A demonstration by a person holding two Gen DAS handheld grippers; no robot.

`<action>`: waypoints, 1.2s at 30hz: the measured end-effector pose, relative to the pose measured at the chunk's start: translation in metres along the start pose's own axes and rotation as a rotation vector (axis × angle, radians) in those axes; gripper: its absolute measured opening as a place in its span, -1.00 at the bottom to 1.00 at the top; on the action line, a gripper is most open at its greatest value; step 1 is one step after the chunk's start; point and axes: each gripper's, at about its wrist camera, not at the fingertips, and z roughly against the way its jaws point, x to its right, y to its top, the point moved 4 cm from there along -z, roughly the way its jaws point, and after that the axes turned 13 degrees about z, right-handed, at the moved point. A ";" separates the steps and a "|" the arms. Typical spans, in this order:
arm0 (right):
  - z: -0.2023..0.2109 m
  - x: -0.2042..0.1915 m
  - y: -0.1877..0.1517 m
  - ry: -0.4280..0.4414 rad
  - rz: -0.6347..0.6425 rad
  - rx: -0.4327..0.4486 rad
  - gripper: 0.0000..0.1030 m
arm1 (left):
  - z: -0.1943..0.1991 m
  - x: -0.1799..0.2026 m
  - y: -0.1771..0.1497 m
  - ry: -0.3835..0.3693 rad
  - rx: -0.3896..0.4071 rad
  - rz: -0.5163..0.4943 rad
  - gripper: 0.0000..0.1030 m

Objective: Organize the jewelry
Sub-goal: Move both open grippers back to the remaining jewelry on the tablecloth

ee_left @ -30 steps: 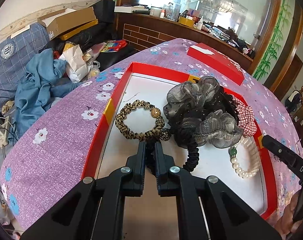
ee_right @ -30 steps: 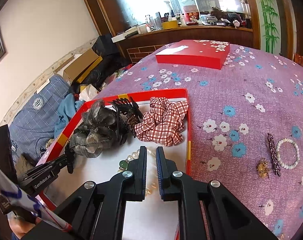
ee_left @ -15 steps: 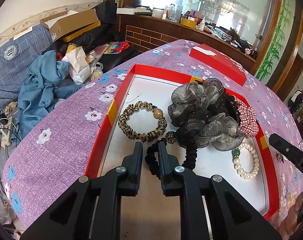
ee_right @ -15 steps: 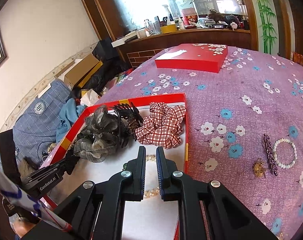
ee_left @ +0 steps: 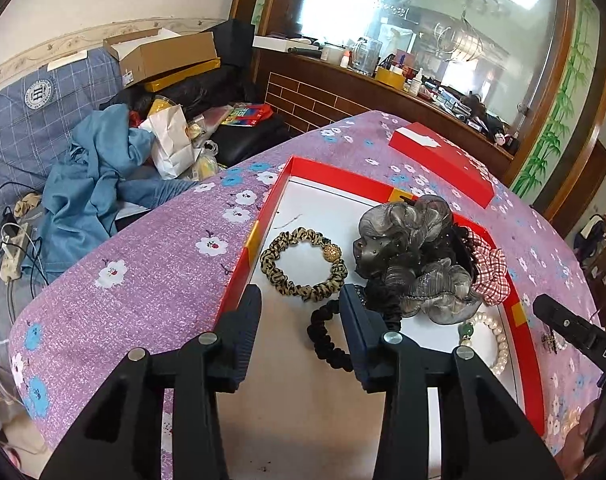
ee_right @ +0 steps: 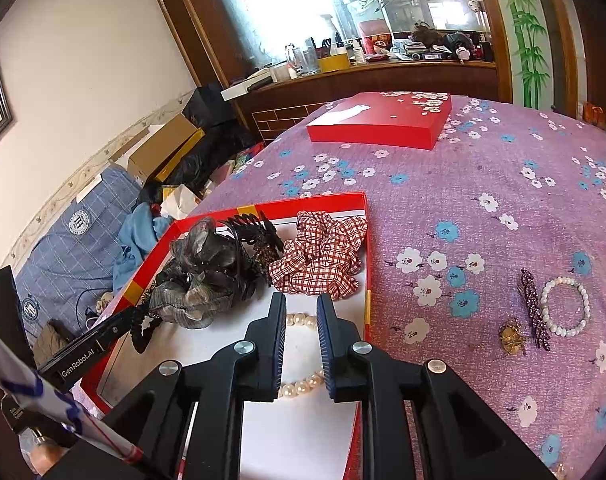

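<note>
Black hair tie (ee_left: 329, 334) lying in the red box (ee_left: 259, 236), just ahead of the left hand-held gripper (ee_left: 299, 320), jaws just opening, gripping nothing. Right hand-held gripper (ee_right: 301, 320) hovering narrowly parted above pearl bracelet (ee_right: 299, 354). Probably releasing; next, fetching loose pieces lying rightward.

I see bare white tray floor (ee_left: 303, 408) at lower centre; the grey scrunchie pile (ee_left: 415, 264) blocks centre-right.

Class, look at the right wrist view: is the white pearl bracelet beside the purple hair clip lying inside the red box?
No, the pearl bracelet lies on the purple floral tablecloth, outside the red box.
</note>
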 end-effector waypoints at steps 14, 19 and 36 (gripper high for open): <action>0.027 0.007 0.000 0.078 -0.103 -0.018 -0.58 | 0.000 0.001 0.000 0.008 0.002 -0.004 -0.24; 0.072 0.022 -0.014 0.050 -0.101 0.008 -0.47 | 0.014 0.007 -0.004 -0.022 0.023 -0.012 -0.23; 0.148 0.142 -0.061 -0.094 -0.291 0.048 -0.45 | 0.073 0.157 -0.102 -0.251 -0.067 -0.409 0.02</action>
